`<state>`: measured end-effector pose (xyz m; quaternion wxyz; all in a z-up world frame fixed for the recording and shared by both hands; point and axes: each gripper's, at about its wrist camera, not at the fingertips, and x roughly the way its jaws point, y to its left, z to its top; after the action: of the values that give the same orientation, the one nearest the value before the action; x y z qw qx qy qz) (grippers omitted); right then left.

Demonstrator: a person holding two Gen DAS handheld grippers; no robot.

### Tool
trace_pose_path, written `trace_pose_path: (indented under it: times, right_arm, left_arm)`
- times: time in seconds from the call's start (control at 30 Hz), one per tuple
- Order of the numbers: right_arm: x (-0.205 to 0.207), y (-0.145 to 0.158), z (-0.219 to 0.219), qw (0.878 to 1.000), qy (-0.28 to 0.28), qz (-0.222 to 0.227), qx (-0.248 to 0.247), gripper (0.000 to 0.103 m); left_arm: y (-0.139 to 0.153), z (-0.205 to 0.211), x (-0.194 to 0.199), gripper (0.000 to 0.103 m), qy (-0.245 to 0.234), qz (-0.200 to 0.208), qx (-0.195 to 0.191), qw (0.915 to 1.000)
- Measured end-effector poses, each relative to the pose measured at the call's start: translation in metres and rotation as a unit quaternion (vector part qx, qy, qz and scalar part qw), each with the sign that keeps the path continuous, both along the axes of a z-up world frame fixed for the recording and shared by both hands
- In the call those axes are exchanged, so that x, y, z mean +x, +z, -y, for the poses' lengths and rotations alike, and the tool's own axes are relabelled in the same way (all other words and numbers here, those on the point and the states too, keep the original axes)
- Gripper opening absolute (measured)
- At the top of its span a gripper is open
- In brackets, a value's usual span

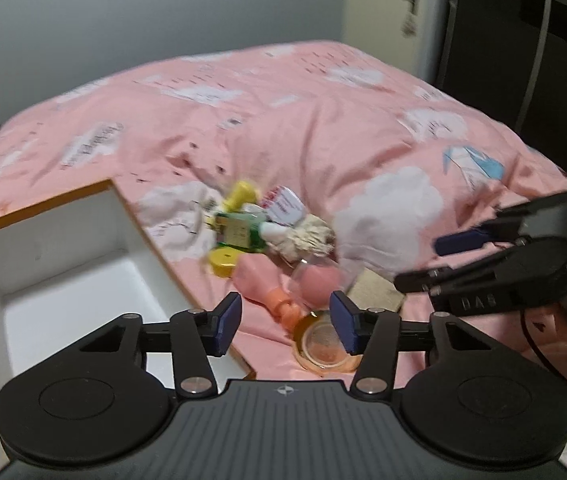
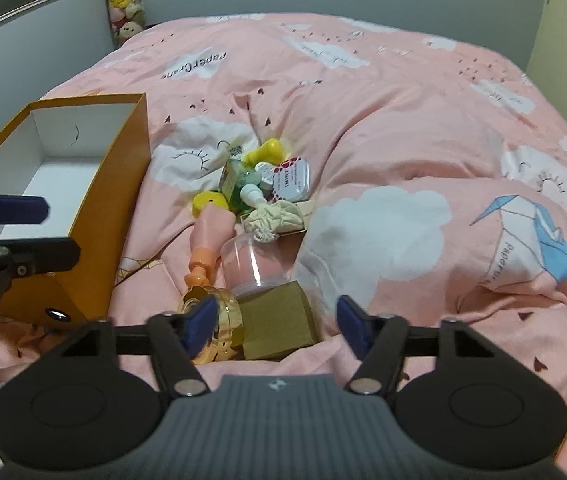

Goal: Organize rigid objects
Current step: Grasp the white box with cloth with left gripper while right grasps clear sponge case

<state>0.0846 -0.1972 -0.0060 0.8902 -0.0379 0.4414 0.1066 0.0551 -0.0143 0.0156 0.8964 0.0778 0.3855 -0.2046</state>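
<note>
A pile of small objects lies on the pink bedspread: a gold round jar (image 2: 211, 324), a gold box (image 2: 279, 320), a clear cup (image 2: 251, 260), a pink bottle with orange nozzle (image 2: 207, 236), a green bottle (image 2: 235, 184), yellow pieces (image 2: 267, 150) and a white tin (image 2: 291, 180). An open orange box with a white inside (image 2: 123, 152) stands to the left. My right gripper (image 2: 275, 324) is open, just before the gold box. My left gripper (image 1: 285, 322) is open and empty above the gold jar (image 1: 323, 344), beside the orange box (image 1: 63, 264).
The pink bedspread (image 2: 403, 120) is rumpled, with a raised fold right of the pile. Stuffed toys (image 2: 125, 4) hang by the far wall. A dark wardrobe (image 1: 523, 40) and a door (image 1: 387, 12) stand beyond the bed.
</note>
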Motion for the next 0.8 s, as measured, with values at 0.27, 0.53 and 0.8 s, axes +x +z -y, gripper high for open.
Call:
trace_pose_path:
  times: [0.27, 0.53, 0.8]
  right_arm:
    - [0.033, -0.013, 0.016, 0.998, 0.011, -0.046, 0.033, 0.029]
    - [0.065, -0.034, 0.018, 0.995, 0.016, -0.08, 0.048, 0.024]
    - [0.098, -0.051, 0.025, 0.994, 0.013, -0.096, 0.06, 0.008]
  left_arm:
    - [-0.007, 0.017, 0.041, 0.045, -0.083, -0.045, 0.005, 0.9955]
    - [-0.022, 0.034, 0.09, 0.041, -0.067, -0.108, -0.018, 0.9917]
    - [-0.046, 0.056, 0.126, 0.05, -0.096, -0.123, 0.007, 0.9877]
